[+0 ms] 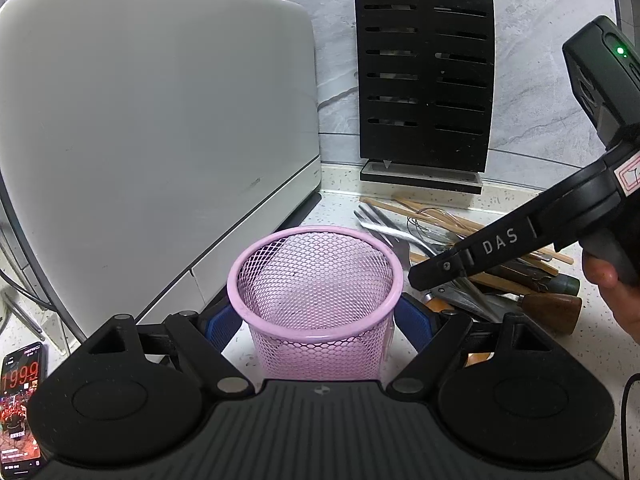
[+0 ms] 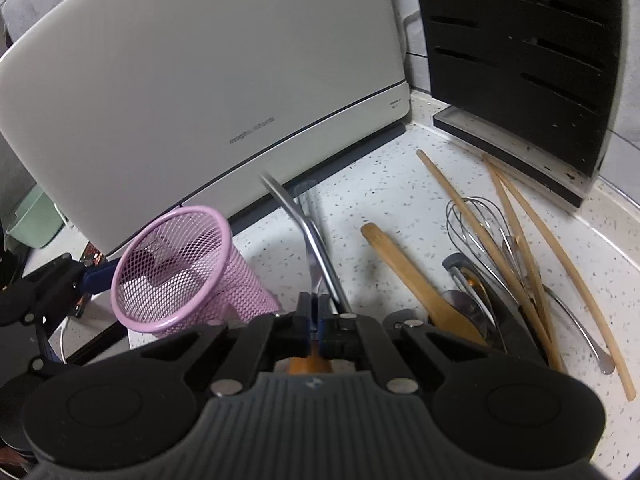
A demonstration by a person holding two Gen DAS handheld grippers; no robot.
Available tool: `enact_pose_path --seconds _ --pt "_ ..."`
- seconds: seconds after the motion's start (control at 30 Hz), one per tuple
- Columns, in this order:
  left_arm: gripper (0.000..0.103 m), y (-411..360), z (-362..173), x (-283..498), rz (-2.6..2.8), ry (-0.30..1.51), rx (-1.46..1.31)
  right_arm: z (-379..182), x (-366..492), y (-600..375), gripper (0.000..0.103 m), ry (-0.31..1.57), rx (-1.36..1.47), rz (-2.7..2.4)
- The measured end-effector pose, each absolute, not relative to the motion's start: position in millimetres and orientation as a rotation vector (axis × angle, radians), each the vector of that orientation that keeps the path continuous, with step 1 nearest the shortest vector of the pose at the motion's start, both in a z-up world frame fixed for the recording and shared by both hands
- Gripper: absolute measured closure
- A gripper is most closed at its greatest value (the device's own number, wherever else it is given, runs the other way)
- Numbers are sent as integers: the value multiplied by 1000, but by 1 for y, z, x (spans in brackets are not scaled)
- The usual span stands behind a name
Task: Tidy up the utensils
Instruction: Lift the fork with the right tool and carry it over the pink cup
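While your left gripper (image 1: 318, 320) clamps the pink mesh cup (image 1: 316, 296) between its blue pads, your right gripper (image 2: 316, 314) is pinched tight on a steel utensil (image 2: 308, 236). Beyond it, the remaining utensils (image 2: 504, 264) lie heaped on the speckled counter (image 2: 380, 196) before the black knife block (image 2: 520, 56).

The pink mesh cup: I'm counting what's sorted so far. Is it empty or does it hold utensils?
Empty. In the left wrist view only bare mesh shows inside the pink mesh cup; the utensils lie beside it.

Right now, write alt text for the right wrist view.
The right gripper is shut on a metal fork, lifted beside a pink mesh cup that the left gripper holds. Wooden and metal utensils lie piled on the speckled counter.
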State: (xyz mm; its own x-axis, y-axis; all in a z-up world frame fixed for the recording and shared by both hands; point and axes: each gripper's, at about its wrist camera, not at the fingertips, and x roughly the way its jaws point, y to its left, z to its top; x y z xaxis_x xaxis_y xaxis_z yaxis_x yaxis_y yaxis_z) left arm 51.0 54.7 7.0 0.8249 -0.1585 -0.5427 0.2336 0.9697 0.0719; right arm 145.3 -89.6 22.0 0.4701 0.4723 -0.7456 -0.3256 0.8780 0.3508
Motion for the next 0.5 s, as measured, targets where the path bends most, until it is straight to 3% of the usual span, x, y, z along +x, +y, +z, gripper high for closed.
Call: enact_pose_path --seconds 0.5 --pt "8 54 8 51 -225 565 139 33 142 -103 103 893 227 482"
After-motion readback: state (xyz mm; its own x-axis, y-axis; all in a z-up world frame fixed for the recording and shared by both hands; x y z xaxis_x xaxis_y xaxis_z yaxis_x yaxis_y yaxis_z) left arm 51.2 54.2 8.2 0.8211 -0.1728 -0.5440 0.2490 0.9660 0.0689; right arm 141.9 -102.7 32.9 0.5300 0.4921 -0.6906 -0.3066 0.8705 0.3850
